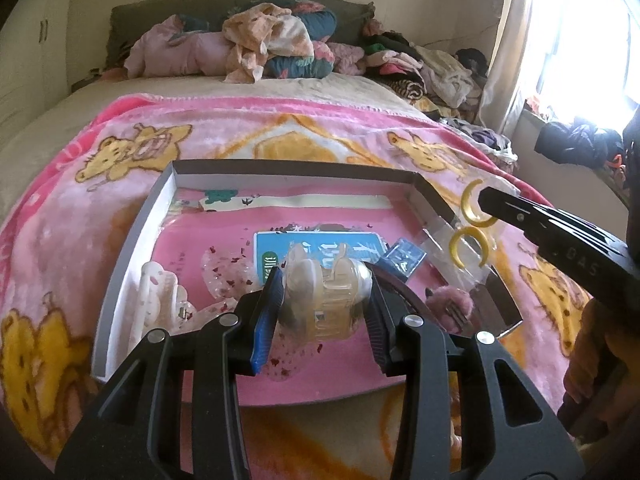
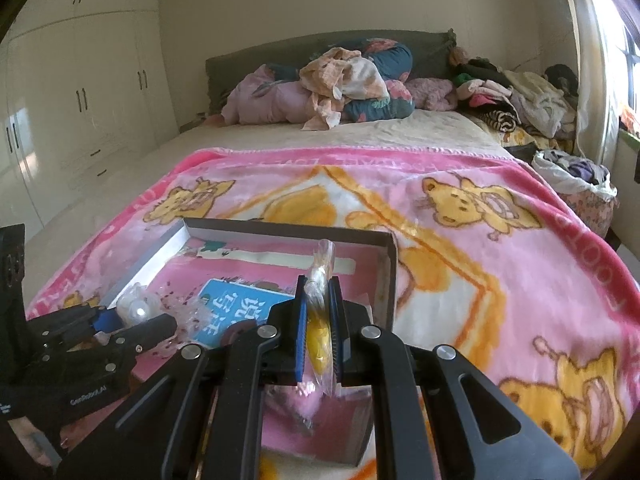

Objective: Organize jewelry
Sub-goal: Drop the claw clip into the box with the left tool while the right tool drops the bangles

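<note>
A: What does the left gripper (image 1: pixel 325 300) hold, low in the middle of the left wrist view?

B: Its two ribbed blue pads (image 1: pixel 267 316) pinch a clear, glossy plastic hair claw (image 1: pixel 324 296) with a rounded, humped back. It hangs over the shallow cardboard box (image 1: pixel 132 236), which has grey walls and a pink printed floor.

A: And the other one?

B: The right gripper (image 2: pixel 320 320) is pressed together on a thin crinkly plastic bag (image 2: pixel 320 276) that stands on edge between the pads at centre frame, with something yellow inside. From the left wrist view, at the right of the frame, that bag (image 1: pixel 468 248) shows two smooth gold crescent earrings (image 1: pixel 474 206), one above the other, over the box's right wall.

A: What else lies in the box?

B: One milky white hair claw (image 1: pixel 160 300) at the lower left. One clear piece flecked with red bits (image 1: pixel 224 268) beside it. One flat blue card with white characters (image 1: pixel 320 248) in the middle, and one small blue packet (image 1: pixel 402 258) just right of it. One fuzzy pink tuft (image 1: pixel 450 300) sits at the box's lower right corner.

A: The surface under it all?

B: A plush pink blanket (image 2: pixel 500 240) printed with yellow bears, spread across a bed (image 2: pixel 400 128). Rumpled clothes and pillows (image 2: pixel 340 84) heap against the dark headboard (image 2: pixel 280 52) at the top of the frame. Glossy cream wardrobe doors (image 2: pixel 80 92) fill the upper left of the right wrist view.
</note>
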